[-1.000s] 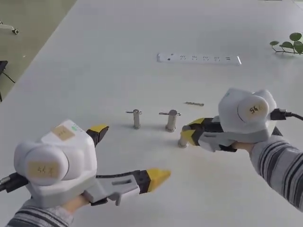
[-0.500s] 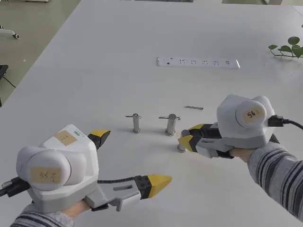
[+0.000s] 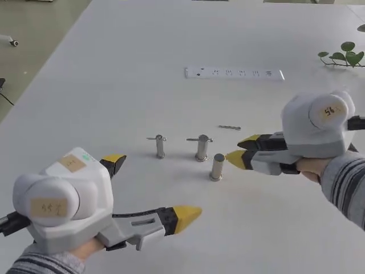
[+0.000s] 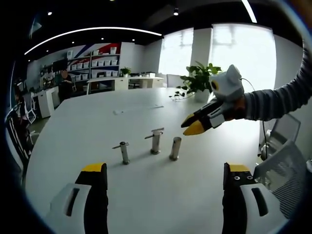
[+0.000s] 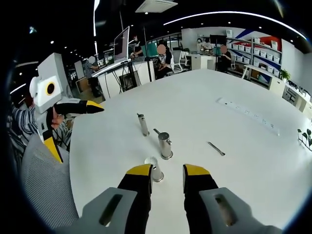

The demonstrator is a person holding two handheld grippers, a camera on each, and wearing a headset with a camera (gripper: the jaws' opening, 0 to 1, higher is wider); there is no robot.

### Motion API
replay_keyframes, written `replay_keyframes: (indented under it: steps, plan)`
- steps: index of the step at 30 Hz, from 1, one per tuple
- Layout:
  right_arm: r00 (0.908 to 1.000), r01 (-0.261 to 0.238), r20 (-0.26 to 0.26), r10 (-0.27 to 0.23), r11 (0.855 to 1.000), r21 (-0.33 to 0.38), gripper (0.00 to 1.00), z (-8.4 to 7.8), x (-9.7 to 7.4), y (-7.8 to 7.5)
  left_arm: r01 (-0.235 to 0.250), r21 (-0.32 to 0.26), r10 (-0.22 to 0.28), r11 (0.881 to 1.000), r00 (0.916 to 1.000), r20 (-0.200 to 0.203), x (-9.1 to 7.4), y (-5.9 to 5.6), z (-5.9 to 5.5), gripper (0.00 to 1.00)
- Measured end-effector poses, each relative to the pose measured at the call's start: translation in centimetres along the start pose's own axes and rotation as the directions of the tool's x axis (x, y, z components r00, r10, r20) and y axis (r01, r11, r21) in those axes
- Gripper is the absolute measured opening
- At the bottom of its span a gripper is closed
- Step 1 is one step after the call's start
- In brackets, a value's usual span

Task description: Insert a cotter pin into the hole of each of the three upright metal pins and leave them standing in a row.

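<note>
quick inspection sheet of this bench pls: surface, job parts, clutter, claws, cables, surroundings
surface: white table, flat and matte.
job's things: three metal pins stand upright. The left pin and middle pin have fitted cotter pins through their tops. The third pin has none and stands nearer than the other two. A loose cotter pin lies flat behind them.
clutter: power strip, well beyond the pins.
grippers: left claw wide open, empty. Right claw slightly open, empty, tips beside the third pin, not touching.
cables: dark cable at the right claw's housing.
surroundings: plant near the table edge, office desks beyond.
</note>
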State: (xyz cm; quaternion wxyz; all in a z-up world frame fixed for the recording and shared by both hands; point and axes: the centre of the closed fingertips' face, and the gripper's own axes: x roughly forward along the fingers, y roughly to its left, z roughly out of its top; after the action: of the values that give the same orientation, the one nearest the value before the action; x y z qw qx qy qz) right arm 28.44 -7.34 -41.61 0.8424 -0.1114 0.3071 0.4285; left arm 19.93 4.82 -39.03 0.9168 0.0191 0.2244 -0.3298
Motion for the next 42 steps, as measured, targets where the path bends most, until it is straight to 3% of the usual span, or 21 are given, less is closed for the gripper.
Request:
replay_keyframes:
  steps: [5,18,31,35,42]
  plan:
    - [0.9996,0.021,-0.018,-0.022,0.999,-0.029,0.2,0.3,-0.4,-2.0,-0.002,-0.001,0.002,1.0,1.0,0.0,0.1,0.1,0.0,0.99]
    - [0.989,-0.039,-0.146,0.021,0.992,-0.118,0.18,0.9,1.5,-6.1,-0.014,0.011,0.014,1.0,0.9999,-0.005,0.4,0.6,-0.2,0.98]
    - [0.9584,-0.108,-0.281,0.05,0.975,-0.196,0.15,0.0,4.7,-8.1,-0.028,0.003,0.028,1.0,0.9996,-0.002,0.5,1.5,-0.1,0.98]
    - [0.9597,-0.096,-0.278,0.039,0.976,-0.194,0.14,0.1,5.6,-8.8,-0.03,-0.003,0.03,1.0,0.9995,-0.007,0.5,1.6,-0.3,0.97]
    - [0.9451,-0.112,-0.324,0.039,0.971,-0.21,0.1,-0.6,6.8,-9.4,-0.03,-0.021,0.03,0.999,0.9995,-0.008,0.5,1.7,-0.7,0.96]
